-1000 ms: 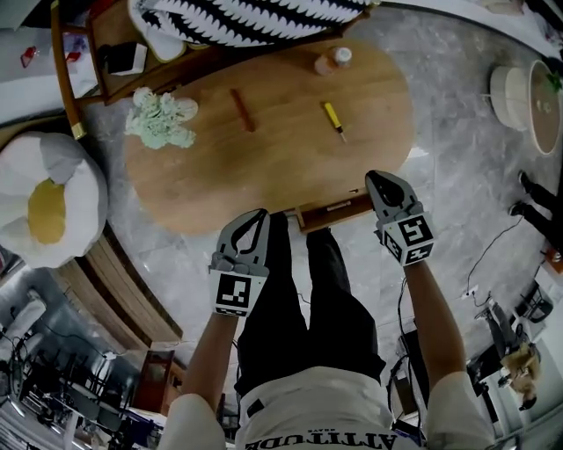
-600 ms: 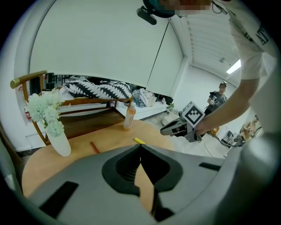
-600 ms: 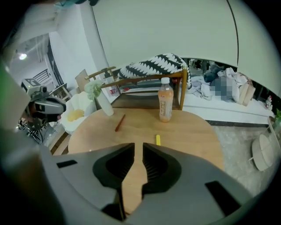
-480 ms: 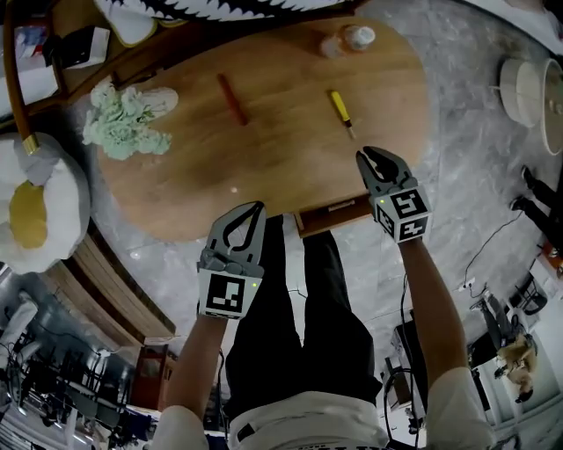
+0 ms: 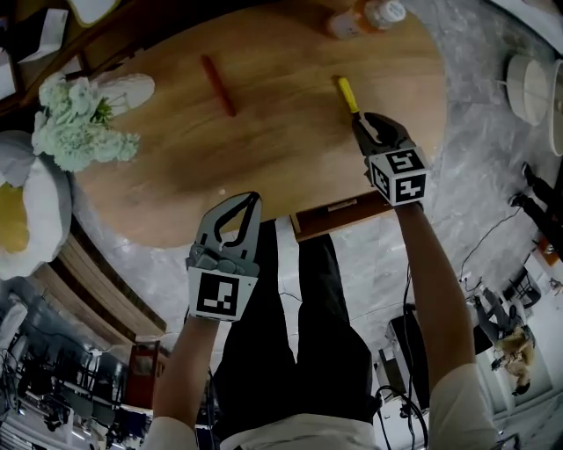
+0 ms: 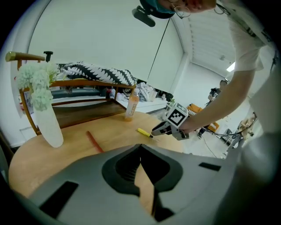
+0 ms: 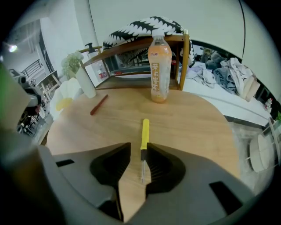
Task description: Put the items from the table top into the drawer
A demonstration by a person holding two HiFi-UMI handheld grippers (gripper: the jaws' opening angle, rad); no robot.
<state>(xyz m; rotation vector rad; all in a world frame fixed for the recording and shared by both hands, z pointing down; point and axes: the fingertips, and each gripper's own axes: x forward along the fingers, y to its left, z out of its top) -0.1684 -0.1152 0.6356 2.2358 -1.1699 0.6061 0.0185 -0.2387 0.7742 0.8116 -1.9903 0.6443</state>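
A yellow-handled screwdriver lies on the oval wooden table. My right gripper hangs over its metal tip. In the right gripper view the thin shaft lies between the jaws of my right gripper. They have just been opening and stand open, with no pad touching the shaft. A red stick lies further left and an orange drink bottle stands at the far edge. My left gripper is shut and empty at the table's near edge. The drawer under the table is slightly pulled out.
A white vase with pale green flowers stands at the table's left end. A wooden rack with a black-and-white patterned cloth is behind the table. A round white thing sits on the marble floor to the right. The person's legs are just before the drawer.
Both grippers came down toward the table. The right one moved forward over the screwdriver's tip and its jaws opened. The left one stayed shut at the near edge.
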